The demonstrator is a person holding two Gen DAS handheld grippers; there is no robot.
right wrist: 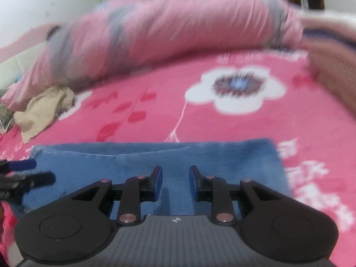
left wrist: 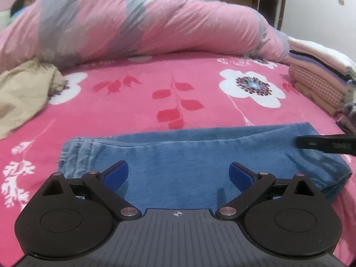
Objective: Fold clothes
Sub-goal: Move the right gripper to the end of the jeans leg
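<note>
While my left gripper [left wrist: 179, 173] hovers with its jaws spread wide and nothing between them, the folded blue jeans [left wrist: 200, 153] lie flat just beneath it on the pink flowered bedspread [left wrist: 138, 102], near the bed's front edge. My right gripper [right wrist: 175, 181] hangs over the right half of the same jeans [right wrist: 222, 155], its blue pads [right wrist: 158, 183] standing a narrow gap apart with only denim showing below them, gripping nothing. Each gripper's tip pokes into the other's view from the side. Behind the jeans a pink and grey quilt [left wrist: 138, 22] is heaped along the back of the bed, a crumpled beige garment [left wrist: 24, 93] sits at the left, and a stack of folded clothes [left wrist: 320, 75] stands at the right.
</note>
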